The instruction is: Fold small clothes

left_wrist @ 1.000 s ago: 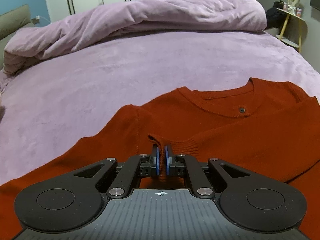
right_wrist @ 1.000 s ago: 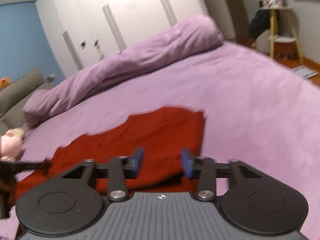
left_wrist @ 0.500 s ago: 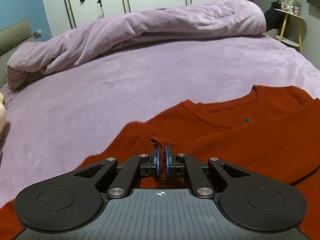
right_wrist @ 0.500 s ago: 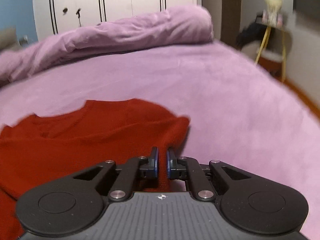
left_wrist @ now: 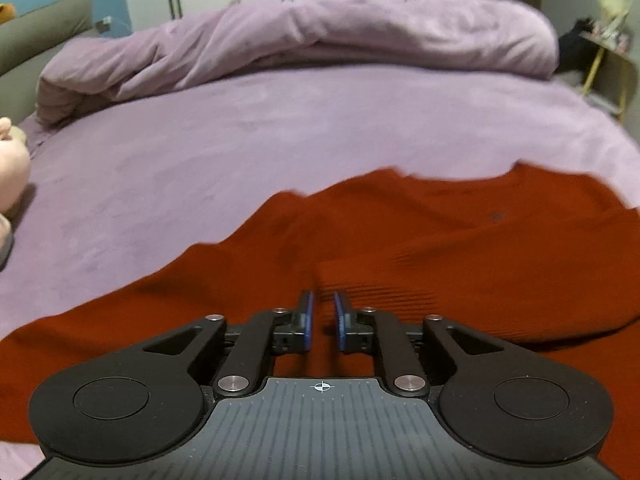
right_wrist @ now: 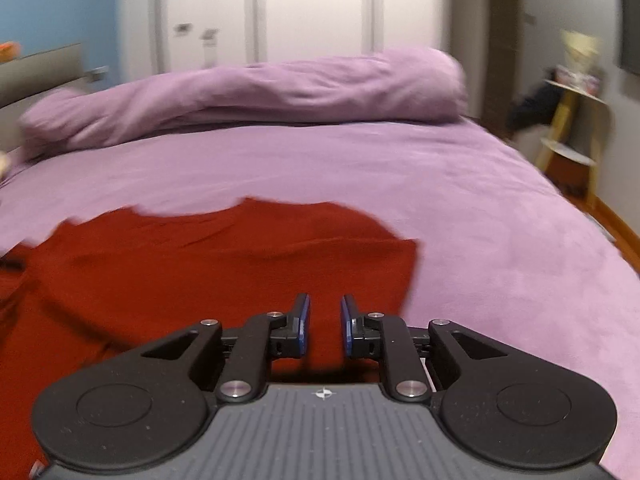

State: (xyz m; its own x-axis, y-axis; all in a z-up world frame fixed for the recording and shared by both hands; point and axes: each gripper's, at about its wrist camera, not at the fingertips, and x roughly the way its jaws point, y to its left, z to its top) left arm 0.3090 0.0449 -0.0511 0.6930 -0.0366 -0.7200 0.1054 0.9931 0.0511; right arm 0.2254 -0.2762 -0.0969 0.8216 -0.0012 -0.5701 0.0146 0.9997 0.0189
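**Both tools released over a red sweater on a purple bed**

Left tool sits low over a red sweater, its two blue-padded fingers slightly parted with nothing between them. A ribbed cuff of the sweater lies just beyond the fingertips, folded across the body of the garment. It is near the fingertips, but contact cannot be judged. Farther on, the sweater's neckline shows a small dark button.

Right tool is likewise released, its blue pads apart and empty, hovering above the sweater's right-hand portion. The fabric edge ends just right of this tool, where bare bed cover begins.

The sweater lies spread on the near part of the bed, which is covered in a purple sheet. Along the bed's far edge, a purple duvet is bunched into a long roll. At the bed's left edge sits a pale soft toy, only partly visible. Beyond the bed stand white wardrobe doors. Off the far right corner is a small yellow-legged side table. Both views are somewhat blurred.
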